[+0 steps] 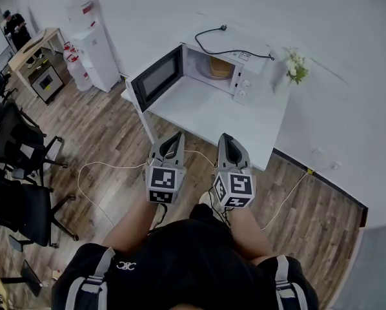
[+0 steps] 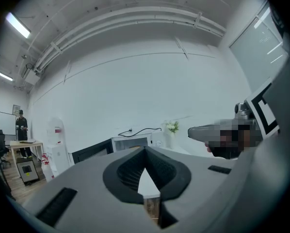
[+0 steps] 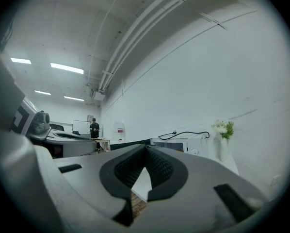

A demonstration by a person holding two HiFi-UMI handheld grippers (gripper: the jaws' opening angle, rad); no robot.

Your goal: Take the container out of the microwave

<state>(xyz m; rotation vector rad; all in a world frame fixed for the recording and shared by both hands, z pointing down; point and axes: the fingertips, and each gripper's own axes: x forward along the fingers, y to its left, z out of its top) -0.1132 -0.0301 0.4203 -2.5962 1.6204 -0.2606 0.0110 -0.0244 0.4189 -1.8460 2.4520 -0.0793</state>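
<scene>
A white microwave (image 1: 226, 70) stands on a white table (image 1: 212, 118) with its dark door (image 1: 157, 76) swung open to the left. Inside it sits a tan container (image 1: 220, 66). My left gripper (image 1: 178, 134) and right gripper (image 1: 224, 136) hover side by side at the table's near edge, short of the microwave and pointing at it. Both are shut with nothing between the jaws. In the left gripper view the fingertips (image 2: 145, 149) meet below the microwave (image 2: 130, 142). The right gripper view shows the same closed tips (image 3: 146, 148) in front of the microwave (image 3: 176, 143).
A vase of flowers (image 1: 295, 66) stands at the table's right back corner, and a black cable (image 1: 212, 44) lies on the microwave's top. A water dispenser (image 1: 93, 44), a desk and office chairs (image 1: 12, 147) stand to the left. A white cord (image 1: 102, 166) trails over the wooden floor.
</scene>
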